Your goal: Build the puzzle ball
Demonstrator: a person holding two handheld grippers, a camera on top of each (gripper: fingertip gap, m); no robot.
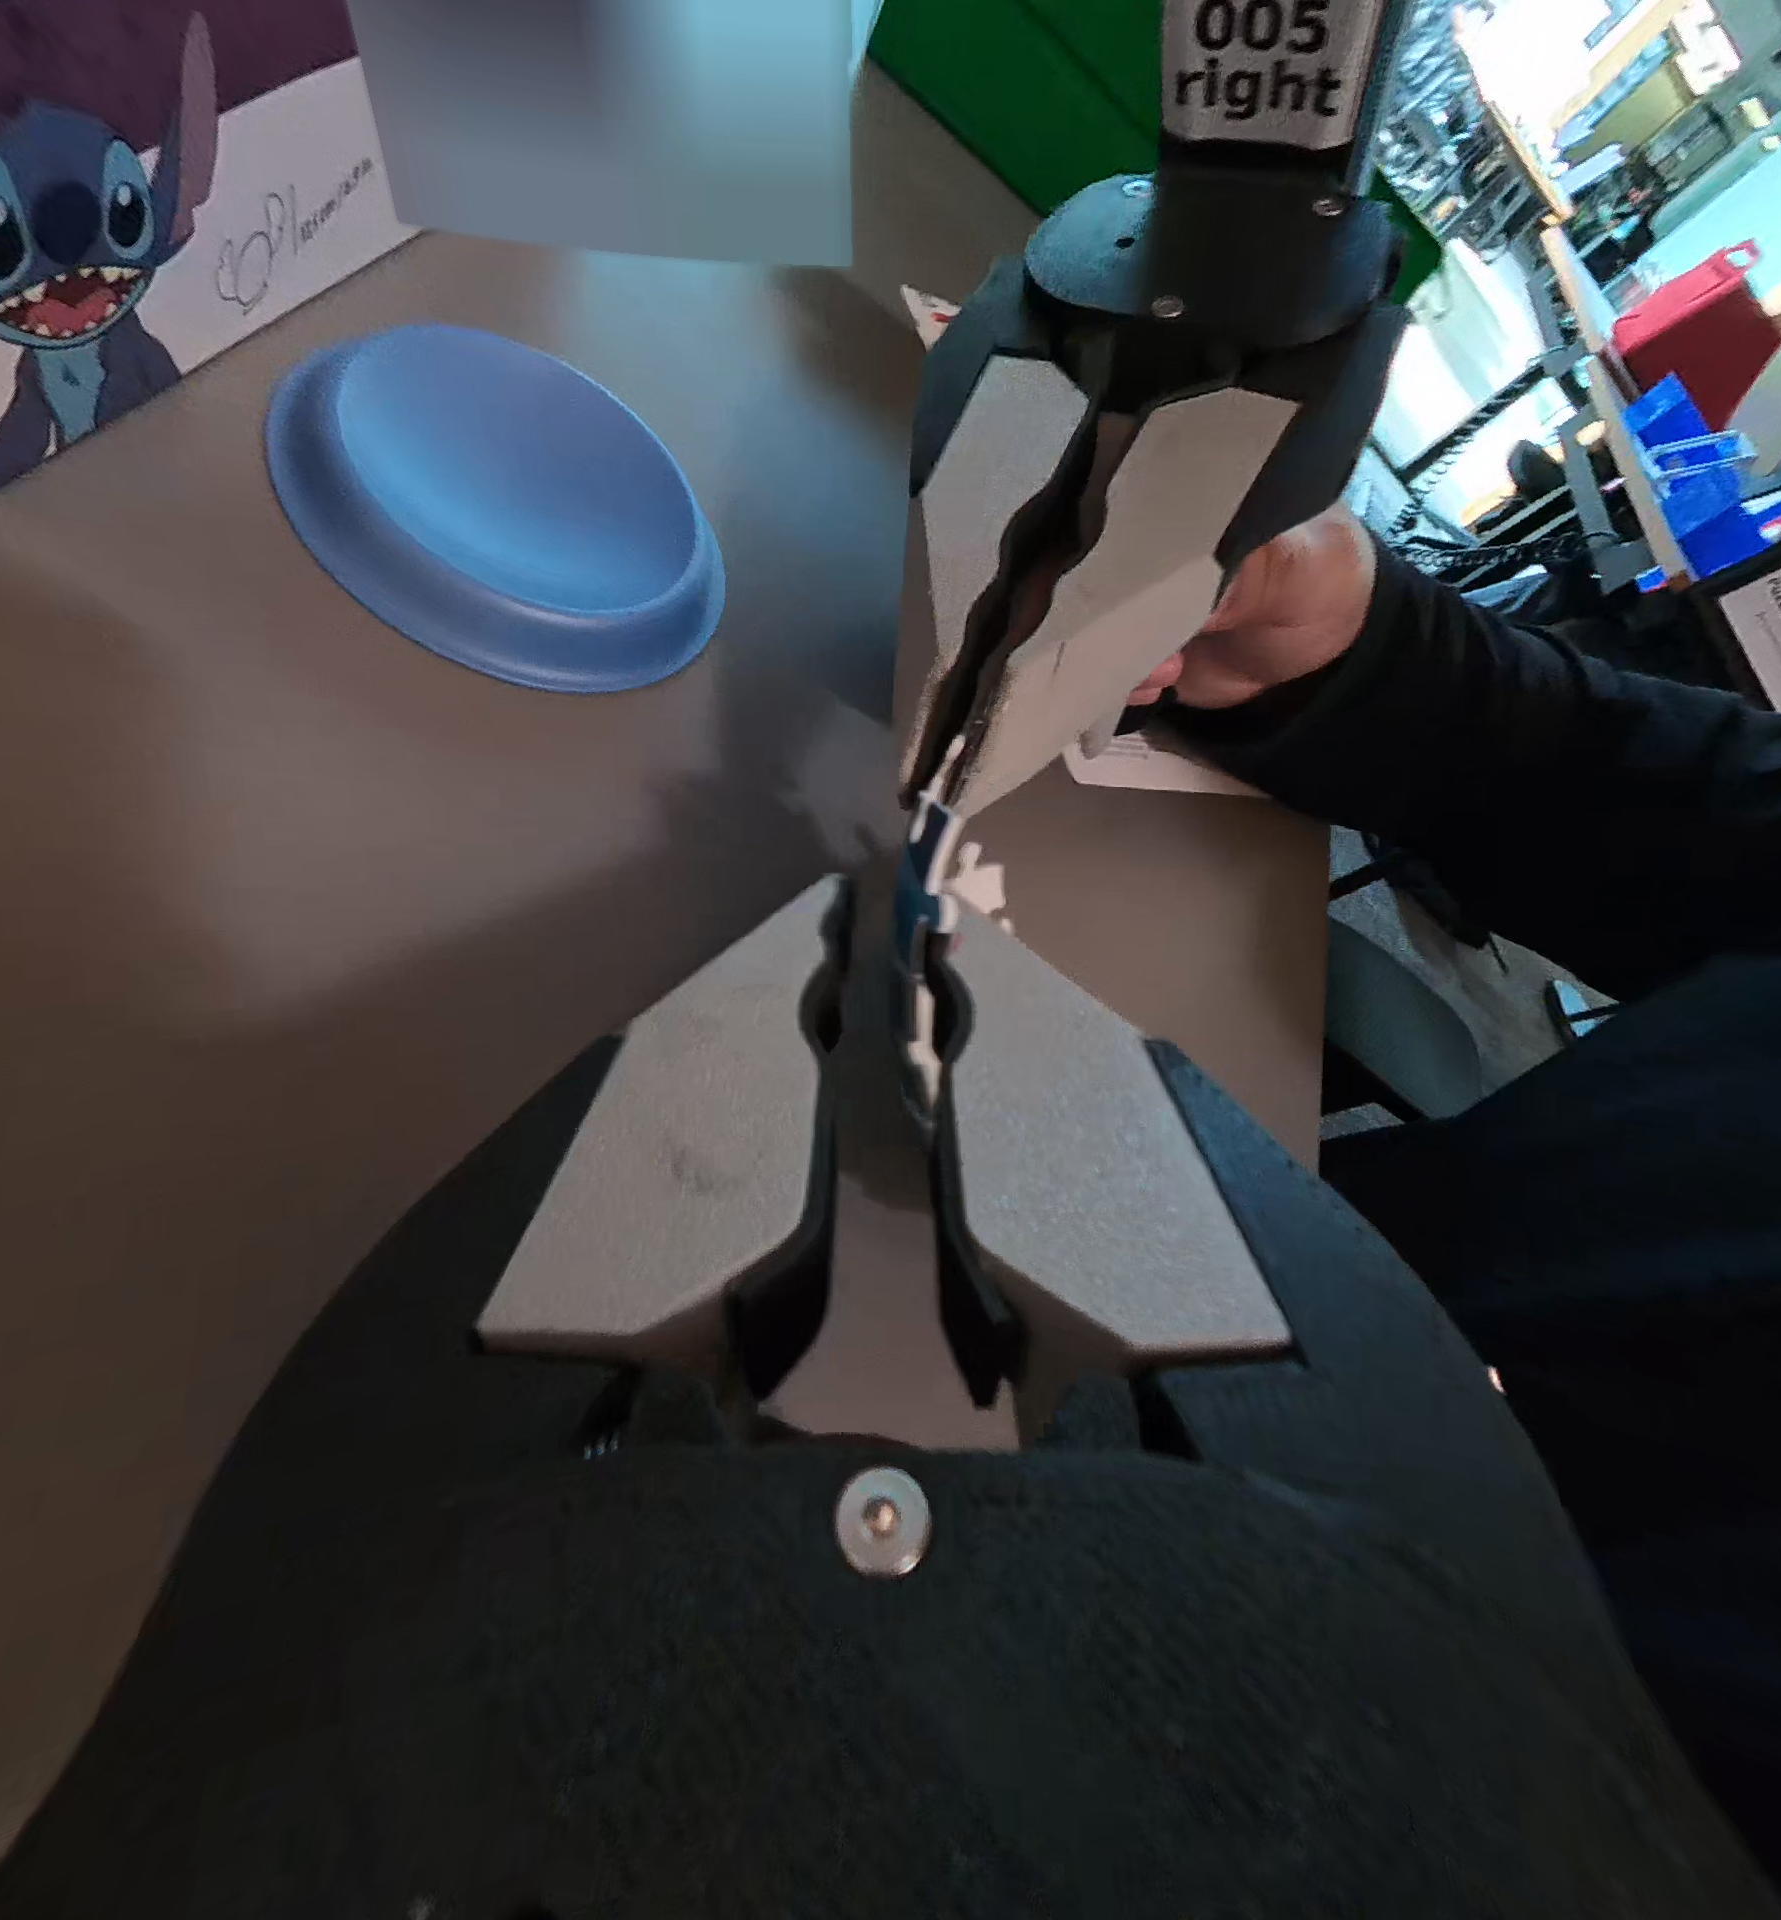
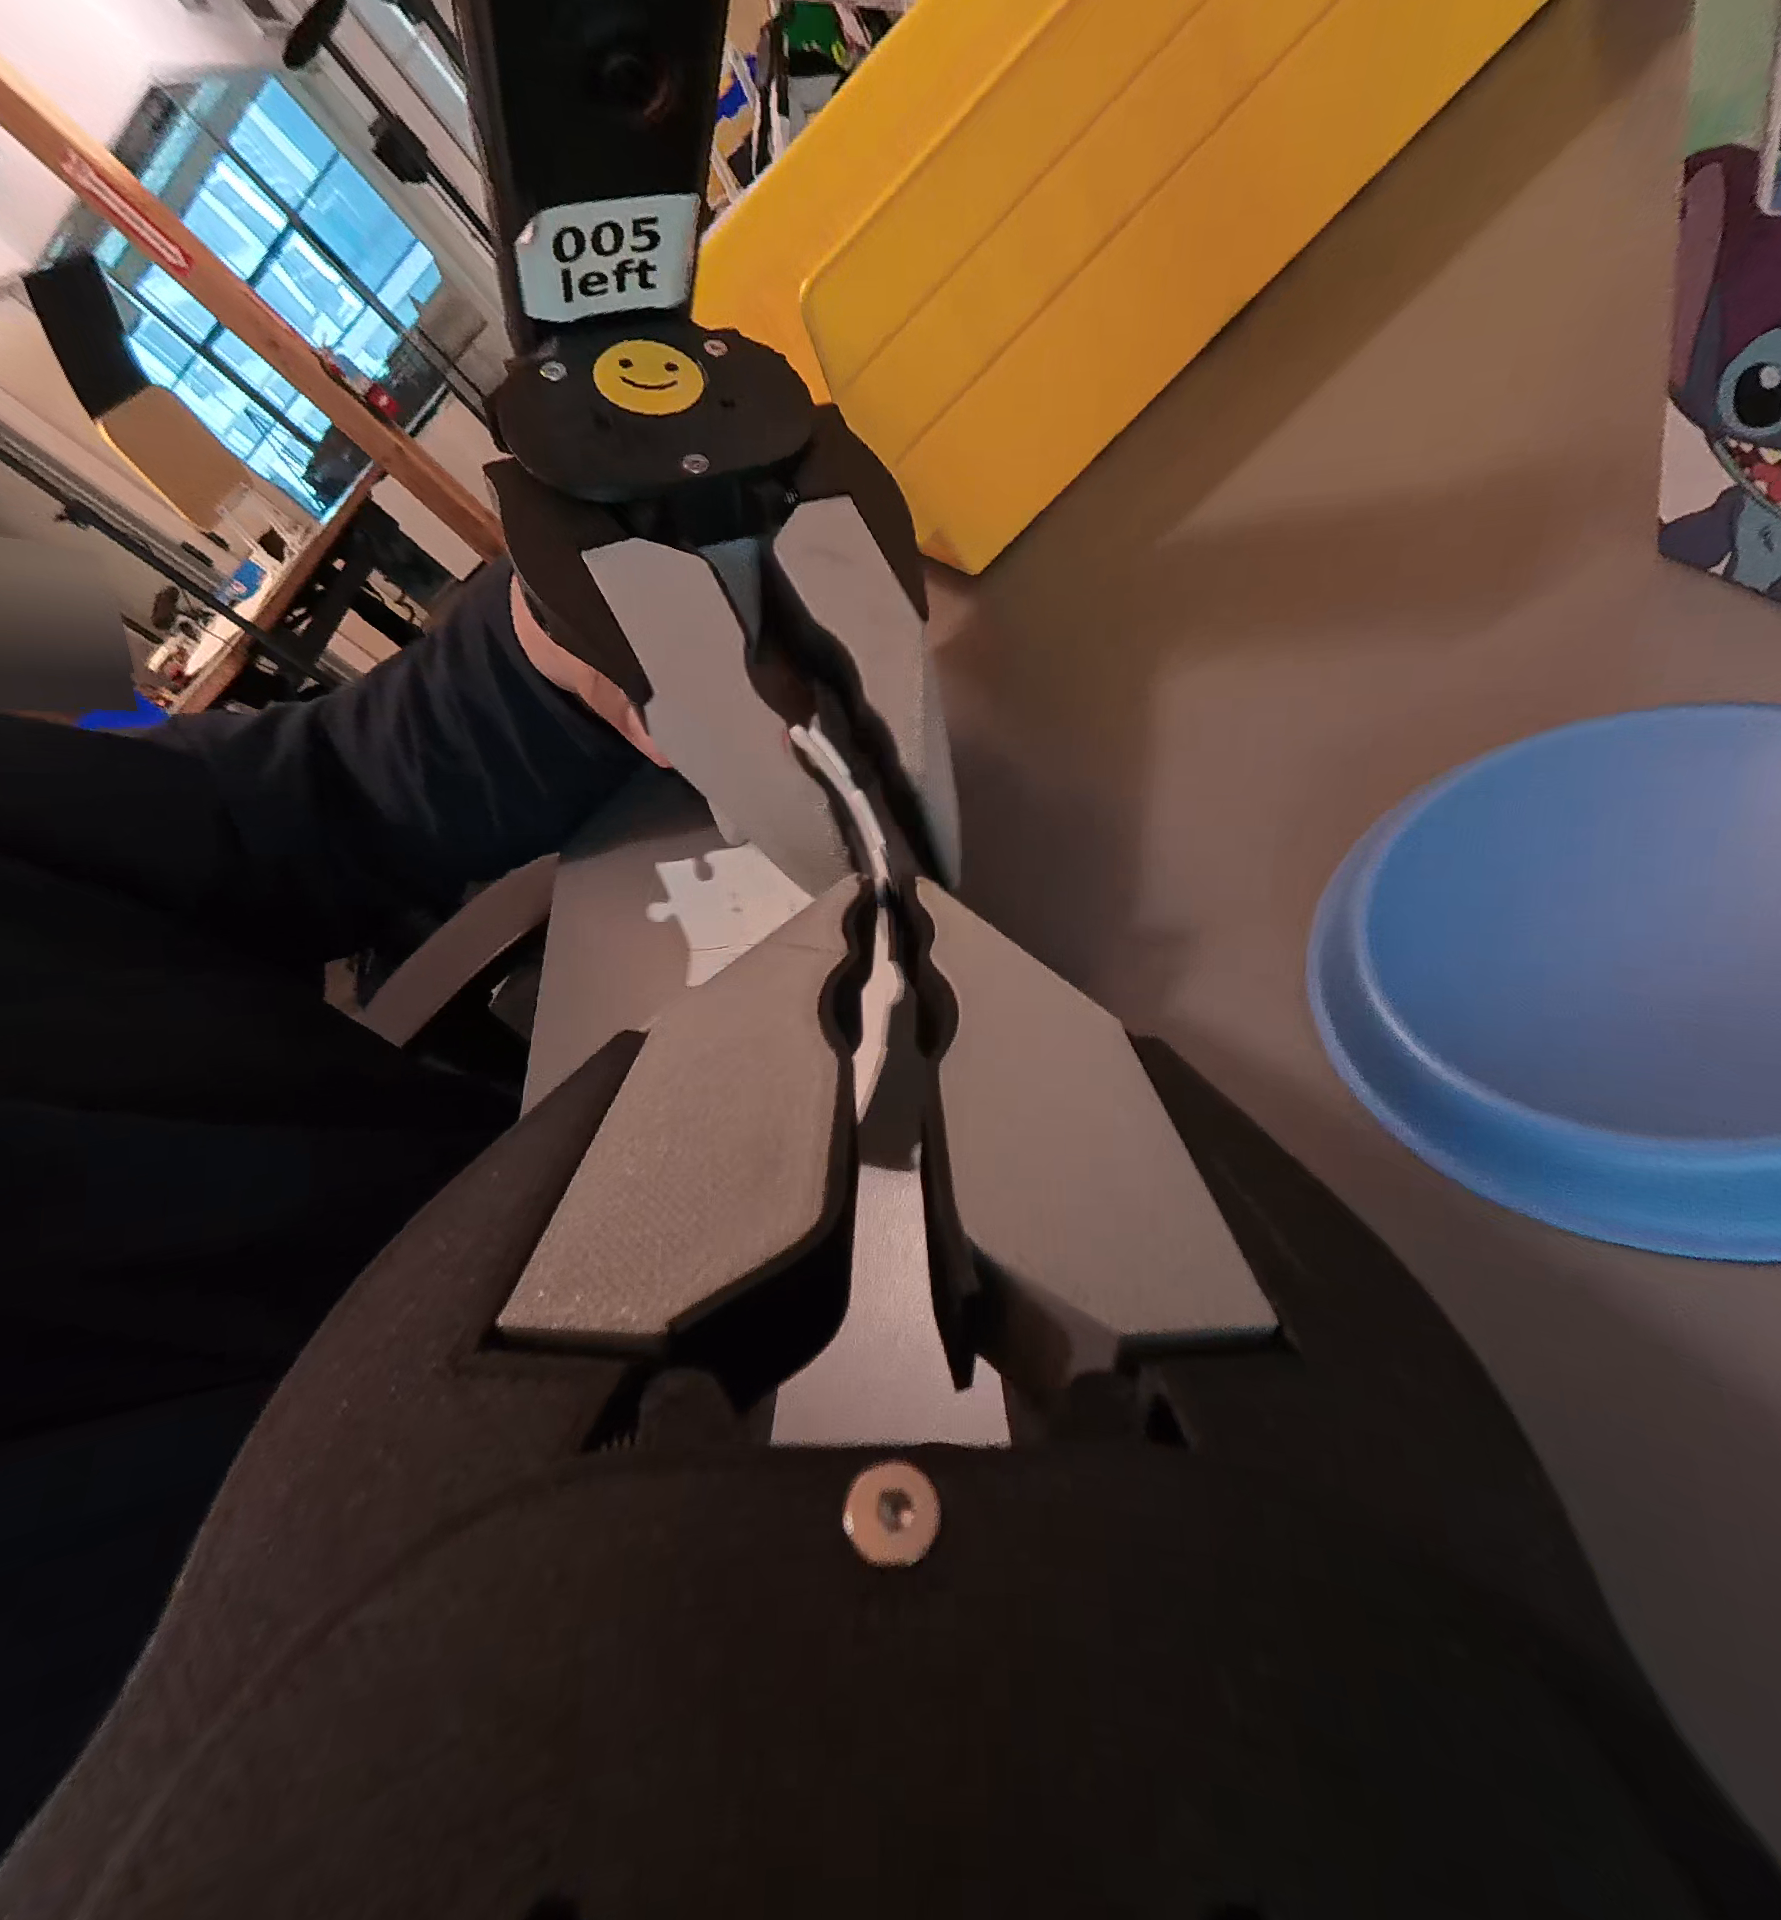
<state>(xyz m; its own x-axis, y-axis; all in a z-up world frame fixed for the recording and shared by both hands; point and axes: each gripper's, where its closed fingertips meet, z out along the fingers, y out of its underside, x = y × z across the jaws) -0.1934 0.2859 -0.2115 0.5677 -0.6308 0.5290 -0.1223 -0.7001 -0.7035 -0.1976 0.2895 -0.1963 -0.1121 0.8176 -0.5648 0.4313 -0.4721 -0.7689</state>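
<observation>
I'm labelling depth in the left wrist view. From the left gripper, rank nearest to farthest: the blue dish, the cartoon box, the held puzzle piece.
1. Puzzle piece: clamped in the left gripper, straight ahead.
2. Blue dish: ahead-left on the table.
3. Cartoon box: far left corner, behind the dish.

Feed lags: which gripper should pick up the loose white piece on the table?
Probably neither yet: left gripper and right gripper each clamp a curved puzzle piece. The flat white jigsaw piece lies nearer the left.
</observation>
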